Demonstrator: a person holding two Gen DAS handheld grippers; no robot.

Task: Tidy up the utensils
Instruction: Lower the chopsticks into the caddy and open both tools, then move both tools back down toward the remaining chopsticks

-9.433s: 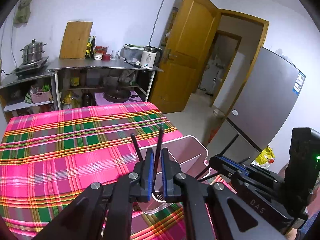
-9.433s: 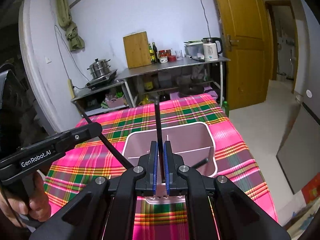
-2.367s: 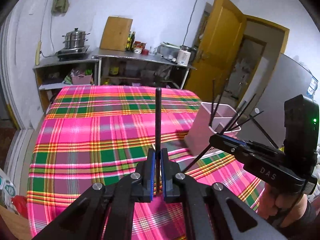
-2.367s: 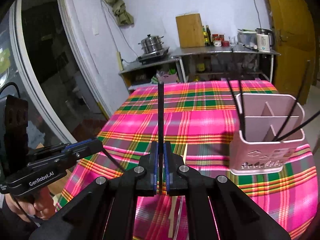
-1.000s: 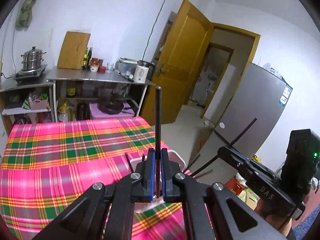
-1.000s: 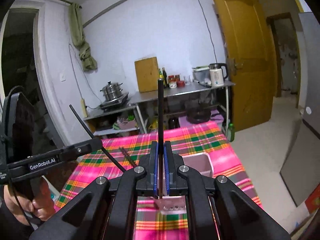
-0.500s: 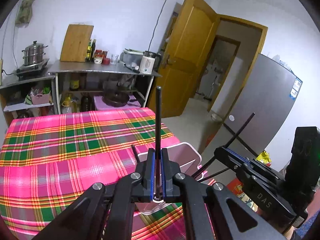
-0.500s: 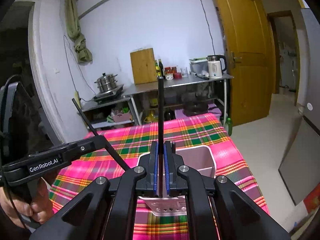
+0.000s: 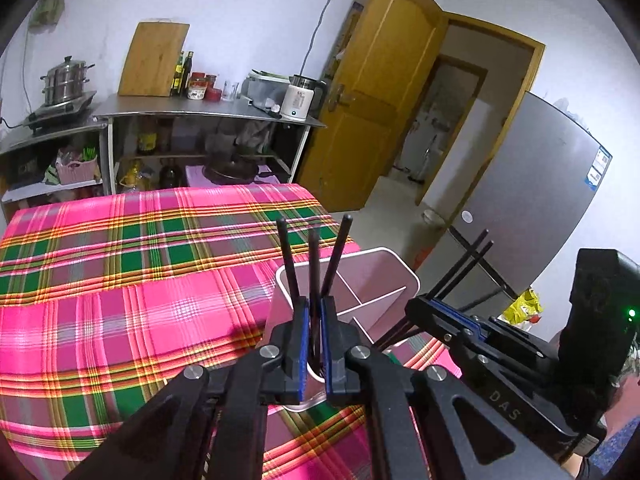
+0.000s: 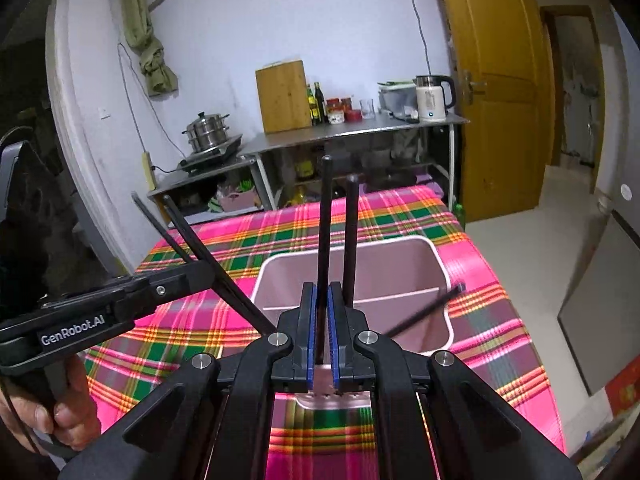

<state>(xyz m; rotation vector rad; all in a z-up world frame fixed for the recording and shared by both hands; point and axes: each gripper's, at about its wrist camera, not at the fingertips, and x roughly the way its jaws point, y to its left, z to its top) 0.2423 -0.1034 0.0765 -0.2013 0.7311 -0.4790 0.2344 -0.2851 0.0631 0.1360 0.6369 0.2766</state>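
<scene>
Hand-held gripper (image 9: 314, 334) amid black chopsticks (image 9: 335, 254)

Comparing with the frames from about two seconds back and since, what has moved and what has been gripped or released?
Both grippers have swung from the open tablecloth to the pink utensil holder and come down over it. The left gripper and right gripper each stay shut on a black chopstick, now lowered into the holder beside the chopsticks already standing there. Nothing has been released. The holder and the plaid tablecloth are as before.
</scene>
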